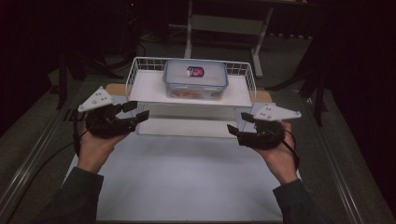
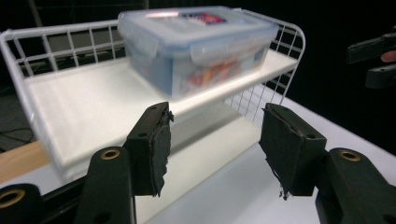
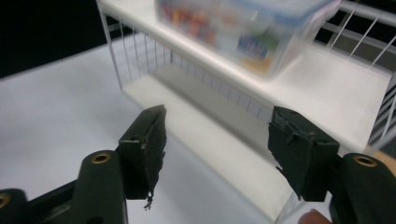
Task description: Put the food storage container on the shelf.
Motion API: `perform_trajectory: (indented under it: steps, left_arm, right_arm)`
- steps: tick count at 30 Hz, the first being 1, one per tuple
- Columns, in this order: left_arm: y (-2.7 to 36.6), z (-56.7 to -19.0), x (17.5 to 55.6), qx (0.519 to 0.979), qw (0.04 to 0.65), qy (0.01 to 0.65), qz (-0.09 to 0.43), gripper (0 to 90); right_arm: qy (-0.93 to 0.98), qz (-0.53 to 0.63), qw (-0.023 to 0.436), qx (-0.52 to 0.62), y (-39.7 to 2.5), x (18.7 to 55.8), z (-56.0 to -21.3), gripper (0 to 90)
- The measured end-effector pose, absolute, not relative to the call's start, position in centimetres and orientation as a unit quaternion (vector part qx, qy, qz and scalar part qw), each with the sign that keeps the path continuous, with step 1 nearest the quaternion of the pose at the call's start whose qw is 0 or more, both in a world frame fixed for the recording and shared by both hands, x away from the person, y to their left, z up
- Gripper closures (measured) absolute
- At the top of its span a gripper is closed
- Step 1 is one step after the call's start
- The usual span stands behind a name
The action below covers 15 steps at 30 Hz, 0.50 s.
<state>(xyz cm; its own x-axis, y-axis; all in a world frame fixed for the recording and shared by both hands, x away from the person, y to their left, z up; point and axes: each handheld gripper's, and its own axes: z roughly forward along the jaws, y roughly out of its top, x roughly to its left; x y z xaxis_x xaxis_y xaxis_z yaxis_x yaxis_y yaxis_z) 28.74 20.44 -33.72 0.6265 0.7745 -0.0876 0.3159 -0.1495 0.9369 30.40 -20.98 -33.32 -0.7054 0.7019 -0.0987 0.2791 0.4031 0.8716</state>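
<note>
A clear plastic food box [image 1: 195,77] with a blue-rimmed clip lid stands on the top shelf of a white wire rack [image 1: 145,88]; colourful contents show through its wall [image 2: 205,72] [image 3: 243,32]. My left gripper [image 1: 138,111] hovers at the rack's front left corner, open and holding nothing. My right gripper [image 1: 240,123] hovers at the rack's front right corner, also open with nothing in it. In the left gripper view the pads [image 2: 154,144] frame the rack's lower shelf [image 2: 210,154]. The right gripper's pads [image 3: 148,144] point at the lower shelf [image 3: 219,144] too.
The rack stands on a white table top [image 1: 187,177] with a wooden board [image 1: 116,88] under its rear. A metal rail [image 1: 28,158] runs along the table's left side. A table frame [image 1: 224,23] stands in the dark beyond.
</note>
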Motion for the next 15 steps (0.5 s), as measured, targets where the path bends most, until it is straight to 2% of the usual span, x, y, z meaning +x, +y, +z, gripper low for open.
perform_trajectory:
  steps: [9,15]
  left_arm:
    - [22.0,-39.8,24.7,0.737,0.507,0.392,0.215,38.0]
    - [24.2,-43.0,22.9,0.717,0.516,0.417,0.214,37.2]
  right_arm:
    - [0.791,0.463,0.225,0.330,-23.9,27.0,-37.3,34.8]
    - [0.783,0.468,0.222,0.344,-26.2,24.8,-40.3,32.3]
